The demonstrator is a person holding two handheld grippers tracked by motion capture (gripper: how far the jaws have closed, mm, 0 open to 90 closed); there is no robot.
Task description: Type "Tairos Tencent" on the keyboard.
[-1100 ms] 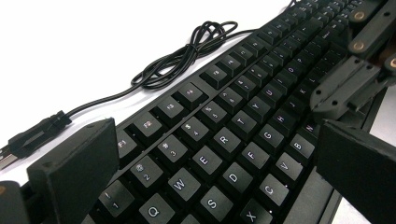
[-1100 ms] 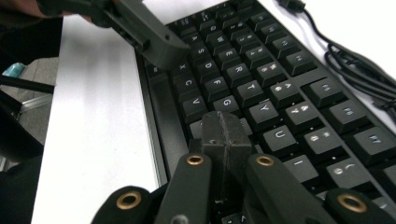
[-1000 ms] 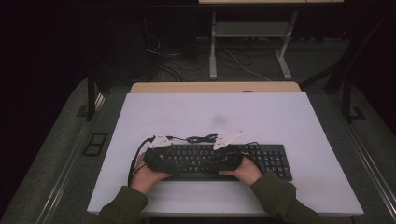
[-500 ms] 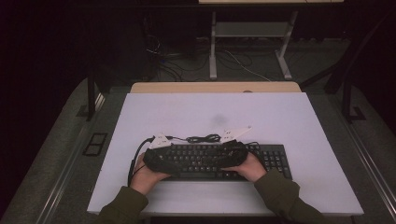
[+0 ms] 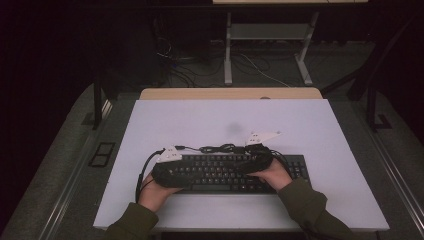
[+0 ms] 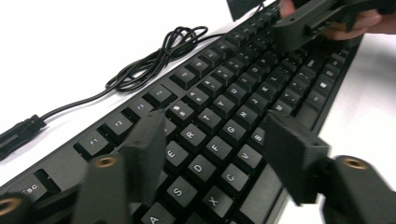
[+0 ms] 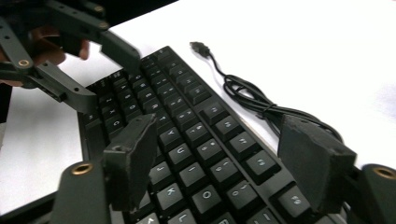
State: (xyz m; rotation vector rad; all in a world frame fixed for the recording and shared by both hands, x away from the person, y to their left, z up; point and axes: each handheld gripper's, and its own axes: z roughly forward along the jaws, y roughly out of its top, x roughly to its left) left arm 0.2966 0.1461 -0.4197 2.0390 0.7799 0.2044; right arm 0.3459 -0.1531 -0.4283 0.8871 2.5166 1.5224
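Note:
A black keyboard (image 5: 295,167) lies across the near half of the white table, its black cable (image 5: 220,148) bundled just behind it. My left gripper (image 5: 192,170) hangs over the keyboard's left part. Its jaws straddle the letter keys (image 6: 217,154) with a gap between them; they have just been closing, and nothing but the keys lies under them. My right gripper (image 5: 232,167) hovers over the keys right of the middle (image 7: 222,158). Its jaws have just been opening and hold nothing. Each gripper faces the other: the right gripper (image 6: 317,18), the left gripper (image 7: 70,60).
The cable's USB plug (image 7: 198,46) lies loose on the white tabletop (image 5: 310,125) behind the keyboard. A wooden strip (image 5: 230,93) borders the table's far edge. Beyond it, a desk frame (image 5: 270,35) and floor cables stand in the dark.
My right hand and its gripper have shifted to the right along the keyboard and slightly away from me. The left hand has stayed put.

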